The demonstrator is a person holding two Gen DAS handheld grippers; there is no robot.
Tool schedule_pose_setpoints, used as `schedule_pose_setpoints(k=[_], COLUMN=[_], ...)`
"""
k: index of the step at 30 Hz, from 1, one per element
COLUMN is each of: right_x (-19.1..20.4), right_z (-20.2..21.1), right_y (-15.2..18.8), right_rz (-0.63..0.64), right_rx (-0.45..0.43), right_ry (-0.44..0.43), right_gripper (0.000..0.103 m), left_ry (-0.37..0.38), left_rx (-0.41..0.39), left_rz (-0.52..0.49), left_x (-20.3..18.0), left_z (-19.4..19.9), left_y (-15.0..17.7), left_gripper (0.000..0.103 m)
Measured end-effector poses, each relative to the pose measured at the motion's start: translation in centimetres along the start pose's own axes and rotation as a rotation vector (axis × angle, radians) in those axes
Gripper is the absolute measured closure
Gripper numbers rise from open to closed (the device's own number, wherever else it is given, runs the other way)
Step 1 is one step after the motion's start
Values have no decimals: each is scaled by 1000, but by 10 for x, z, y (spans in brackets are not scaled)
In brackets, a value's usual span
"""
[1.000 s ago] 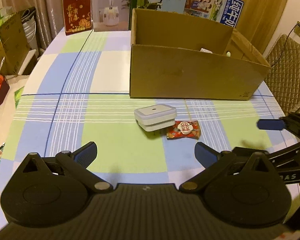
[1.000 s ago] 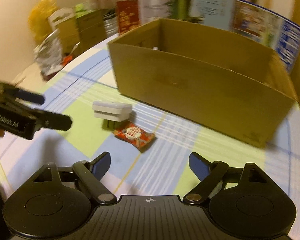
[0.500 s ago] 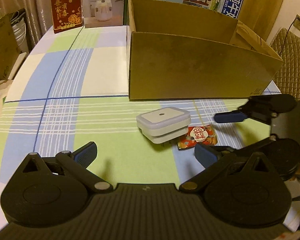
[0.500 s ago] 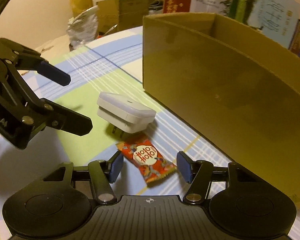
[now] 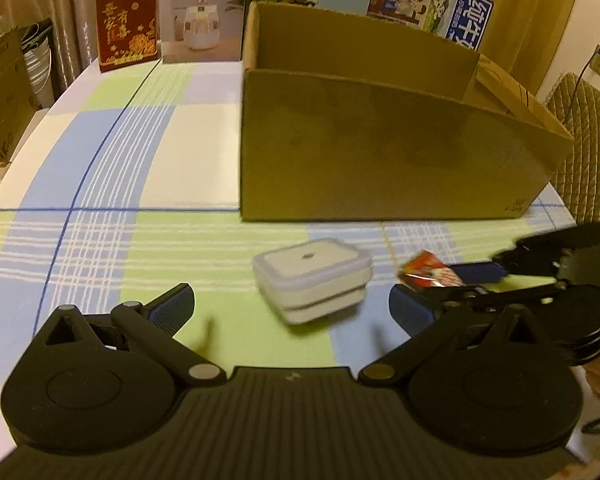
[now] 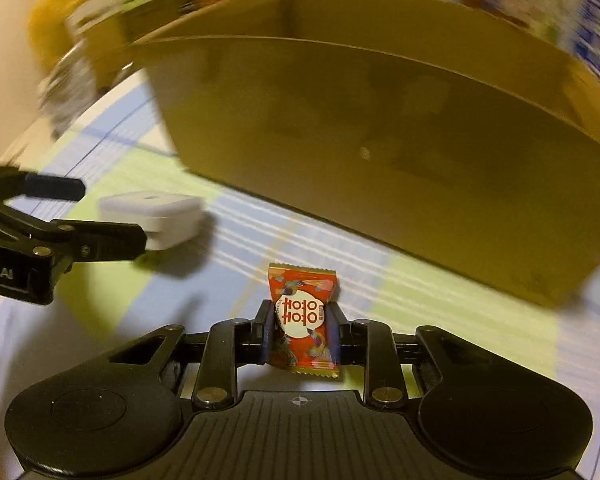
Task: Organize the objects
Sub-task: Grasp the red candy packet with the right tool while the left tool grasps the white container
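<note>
Closing just now, our right gripper [image 6: 298,334] jaws clamped the candy packet [image 6: 302,320] mid-body; light, crinkly, slippery foil. Left gripper [image 5: 290,310] jaws stood released, white case [image 5: 312,278] ahead between them.

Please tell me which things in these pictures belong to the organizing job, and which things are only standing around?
Part of the job:
- red candy packet, clamped in the right gripper, whose jaws have just been closing
- white plug-in device, ahead of the open left gripper
- cardboard box

Only standing around:
- red gift box
- humidifier carton
- chair
</note>
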State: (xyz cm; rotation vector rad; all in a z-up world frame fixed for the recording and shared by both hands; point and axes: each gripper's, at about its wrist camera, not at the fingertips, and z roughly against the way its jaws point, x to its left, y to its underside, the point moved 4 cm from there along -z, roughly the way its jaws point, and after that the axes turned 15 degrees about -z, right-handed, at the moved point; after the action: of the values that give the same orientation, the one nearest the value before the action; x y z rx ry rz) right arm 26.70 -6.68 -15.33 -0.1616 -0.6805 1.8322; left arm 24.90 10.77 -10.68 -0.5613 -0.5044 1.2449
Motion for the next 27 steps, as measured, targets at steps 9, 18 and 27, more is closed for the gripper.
schedule_pose_setpoints(k=[9, 18, 27], right_x=[-17, -19, -15], right_z=[6, 7, 4], right_y=[6, 7, 10], right_rz=[-52, -38, -12], right_rx=[-20, -43, -58], right_ry=[-7, -24, 8], right_gripper=[79, 77, 65], left_ry=[-70, -105, -42], left_rx=[4, 13, -34], left_rz=[-31, -64, -112], left_x=[-19, -20, -34], left_z=[-30, -36, -18], left_y=[-15, -8, 7], left_gripper=[15, 33, 39])
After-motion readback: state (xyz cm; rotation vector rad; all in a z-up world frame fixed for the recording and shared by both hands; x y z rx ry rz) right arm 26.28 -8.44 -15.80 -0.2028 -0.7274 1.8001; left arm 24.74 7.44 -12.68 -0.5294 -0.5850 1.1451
